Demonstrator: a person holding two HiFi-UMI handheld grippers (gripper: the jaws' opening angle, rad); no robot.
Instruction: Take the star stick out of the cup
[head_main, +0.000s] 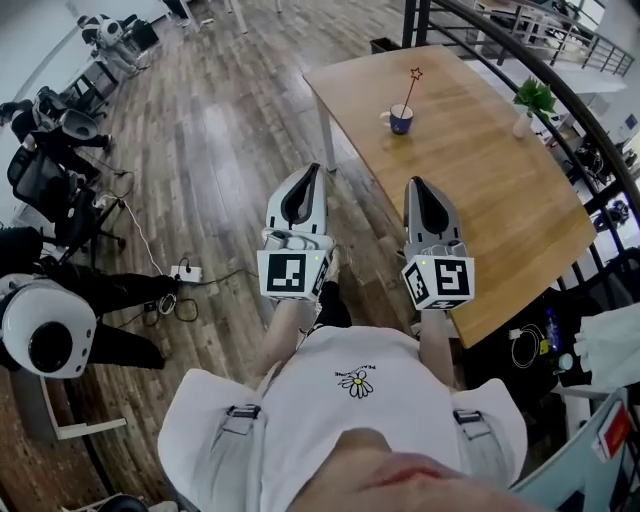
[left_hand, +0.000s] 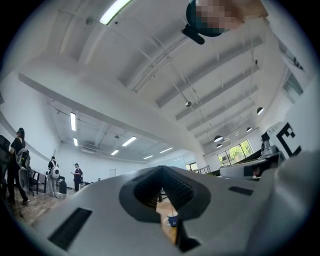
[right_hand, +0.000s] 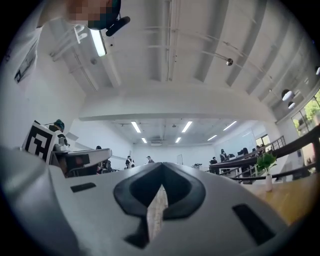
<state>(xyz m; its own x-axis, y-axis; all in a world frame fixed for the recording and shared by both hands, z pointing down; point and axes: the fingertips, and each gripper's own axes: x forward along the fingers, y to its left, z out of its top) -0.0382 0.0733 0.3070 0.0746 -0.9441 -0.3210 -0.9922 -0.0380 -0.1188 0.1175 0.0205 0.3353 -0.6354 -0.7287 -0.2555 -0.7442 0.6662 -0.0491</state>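
The left tongs (head_main: 308, 172) are clenched on nothing and hang beyond the desk's (head_main: 500, 190) left edge, above the floor. Near the desk's far edge stands a dark blue cup (head_main: 401, 121). The star stick (head_main: 410, 92) is in it, thin and nearly upright, its top leaning slightly right under a small red star. The right tongs (head_main: 416, 184) are also clenched and empty. They sit inside the near left edge, well short of the cup yet almost in line with it, so they look the nearer pair.
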